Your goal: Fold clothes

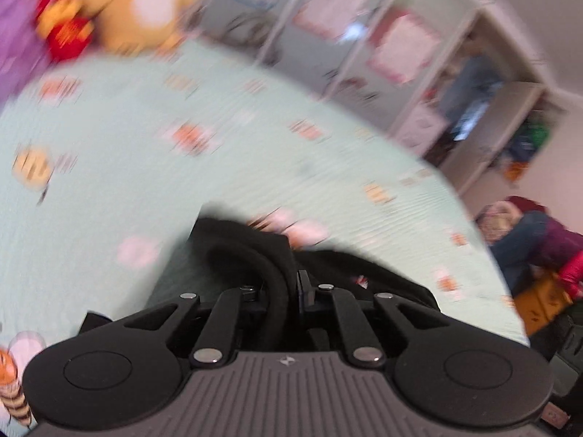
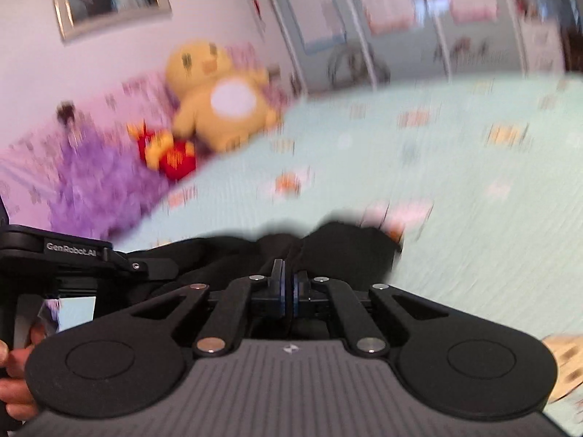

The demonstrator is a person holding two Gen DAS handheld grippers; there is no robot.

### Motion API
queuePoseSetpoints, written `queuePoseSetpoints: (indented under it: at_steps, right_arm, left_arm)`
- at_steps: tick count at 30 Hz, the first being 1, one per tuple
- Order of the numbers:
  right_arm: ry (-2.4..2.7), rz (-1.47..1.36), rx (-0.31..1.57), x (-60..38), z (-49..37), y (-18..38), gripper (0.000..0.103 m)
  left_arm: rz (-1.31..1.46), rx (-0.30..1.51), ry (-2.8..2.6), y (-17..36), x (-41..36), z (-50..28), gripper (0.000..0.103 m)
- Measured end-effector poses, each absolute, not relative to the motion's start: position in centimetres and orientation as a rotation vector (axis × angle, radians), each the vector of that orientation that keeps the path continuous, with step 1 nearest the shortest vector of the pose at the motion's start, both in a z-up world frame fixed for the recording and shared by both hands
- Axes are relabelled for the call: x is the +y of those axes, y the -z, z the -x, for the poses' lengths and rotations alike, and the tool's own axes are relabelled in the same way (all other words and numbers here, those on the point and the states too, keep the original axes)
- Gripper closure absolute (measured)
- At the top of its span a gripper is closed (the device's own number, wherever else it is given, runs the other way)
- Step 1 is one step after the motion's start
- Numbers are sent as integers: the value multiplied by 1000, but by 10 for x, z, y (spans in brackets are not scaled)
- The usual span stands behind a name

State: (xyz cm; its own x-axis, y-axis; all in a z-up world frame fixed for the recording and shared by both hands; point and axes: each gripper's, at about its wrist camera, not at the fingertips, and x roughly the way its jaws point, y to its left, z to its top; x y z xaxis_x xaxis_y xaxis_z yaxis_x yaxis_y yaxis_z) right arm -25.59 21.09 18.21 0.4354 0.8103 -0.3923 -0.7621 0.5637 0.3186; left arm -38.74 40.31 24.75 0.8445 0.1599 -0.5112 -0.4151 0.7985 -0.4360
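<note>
A black garment (image 1: pixel 262 255) lies bunched near the front edge of a pale green bedspread (image 1: pixel 145 145), its cloth rumpled in folds and one edge raised. Motion blur hides finer detail.

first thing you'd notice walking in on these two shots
The big yellow plush toy leans against the purple bedding at the head of the bed, with a smaller red toy beside it. Below it spreads the pale mint bedspread with small cartoon prints. Close to each camera, the left gripper and the right gripper are both clamped on a black garment.
</note>
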Motion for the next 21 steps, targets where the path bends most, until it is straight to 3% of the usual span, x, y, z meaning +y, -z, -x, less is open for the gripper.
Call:
queuePoseSetpoints:
  at_steps: [10, 21]
  right_arm:
    - [-836, -118, 169, 60, 270, -317, 101]
    - [-615, -147, -9, -64, 267, -391, 101]
  left_arm:
    - [486, 364, -75, -348, 295, 360, 94]
    - [364, 293, 119, -415, 195, 282, 94]
